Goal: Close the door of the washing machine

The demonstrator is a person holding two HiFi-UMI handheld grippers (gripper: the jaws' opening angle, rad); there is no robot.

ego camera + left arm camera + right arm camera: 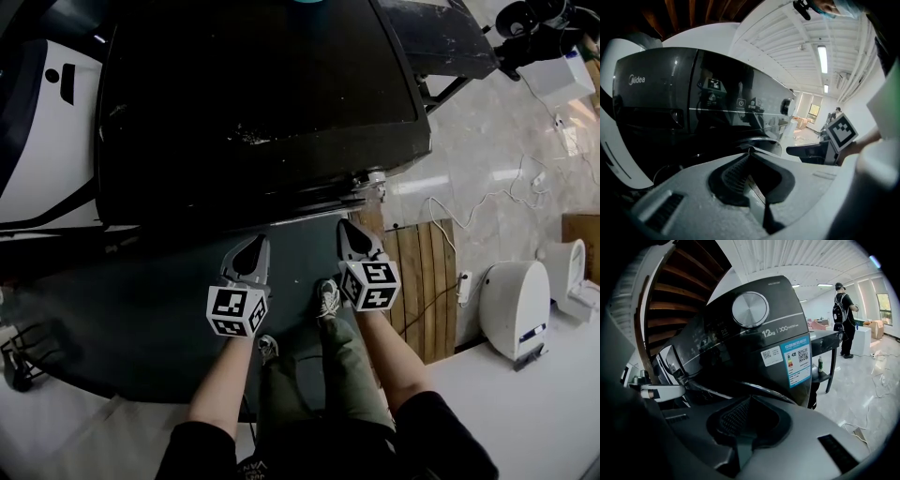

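Observation:
The black washing machine (pixel 253 103) fills the upper head view, seen from above. Both grippers point at its front face. My left gripper (pixel 251 246) is shut with nothing between its jaws, and my right gripper (pixel 354 230) is likewise shut and empty. In the left gripper view the jaws (pixel 750 152) meet just short of the machine's dark front panel (pixel 693 108); a curved door rim (pixel 761 140) lies right beyond them. The right gripper view shows its jaws (pixel 750 398) below the silver knob (pixel 750 309) and blue label (pixel 797 359). Contact with the door cannot be told.
A white appliance (pixel 47 122) stands left of the washer. A wooden pallet (pixel 422 281) lies to its right, with a white unit (pixel 516 305) and cables (pixel 487 202) on the tiled floor. A black table (pixel 441 37) stands behind. A person (pixel 844 315) stands far off.

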